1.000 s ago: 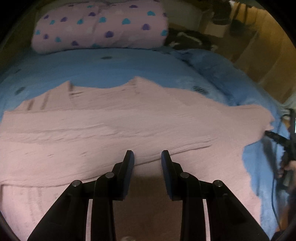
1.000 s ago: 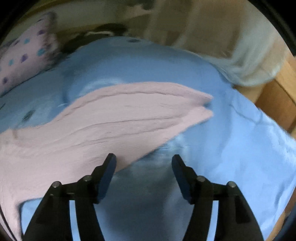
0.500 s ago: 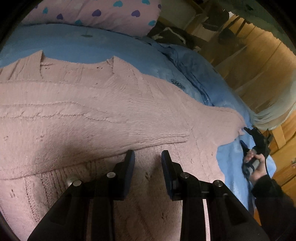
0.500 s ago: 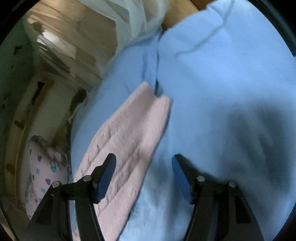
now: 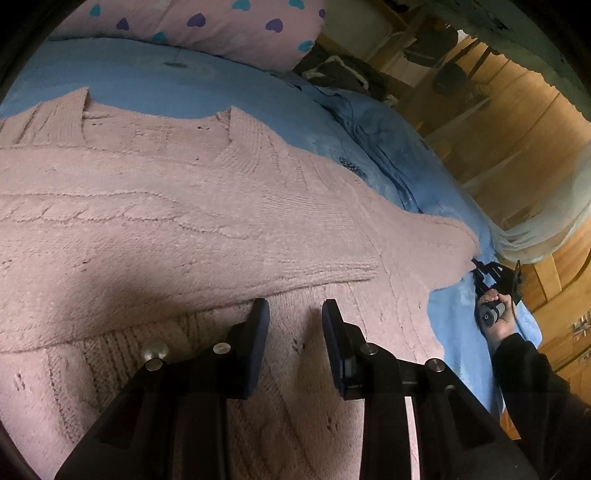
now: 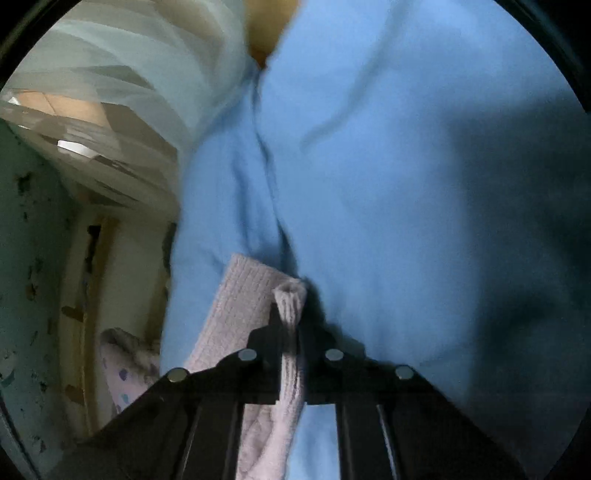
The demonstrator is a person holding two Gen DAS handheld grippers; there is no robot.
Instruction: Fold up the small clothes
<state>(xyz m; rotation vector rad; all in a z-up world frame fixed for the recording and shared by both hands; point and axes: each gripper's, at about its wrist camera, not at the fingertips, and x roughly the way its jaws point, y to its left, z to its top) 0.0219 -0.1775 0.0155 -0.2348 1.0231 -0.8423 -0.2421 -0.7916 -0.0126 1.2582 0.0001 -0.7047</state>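
Note:
A pink knitted sweater (image 5: 184,221) lies spread flat on a bed with a blue sheet (image 5: 184,85). One fold of it runs across just beyond my left gripper (image 5: 295,310). That gripper hovers low over the sweater's near part, jaws a little apart with nothing between them. My right gripper (image 6: 290,314) is shut on the sweater's sleeve cuff (image 6: 251,295), and a pinch of pink knit sticks up between its fingers. In the left wrist view the right gripper (image 5: 478,267) sits at the sleeve's far right tip, held by a person's hand (image 5: 498,325).
A pink pillow with hearts (image 5: 207,26) lies at the head of the bed, with dark clothes (image 5: 343,74) beside it. Wooden furniture (image 5: 517,129) and a sheer curtain (image 6: 129,92) stand along the bed's right side. Blue sheet (image 6: 406,184) fills the area beyond the cuff.
My right gripper rolled, moved to the sleeve's end and closed on the cuff. My left gripper tilted down, closer to the sweater, its jaws unchanged.

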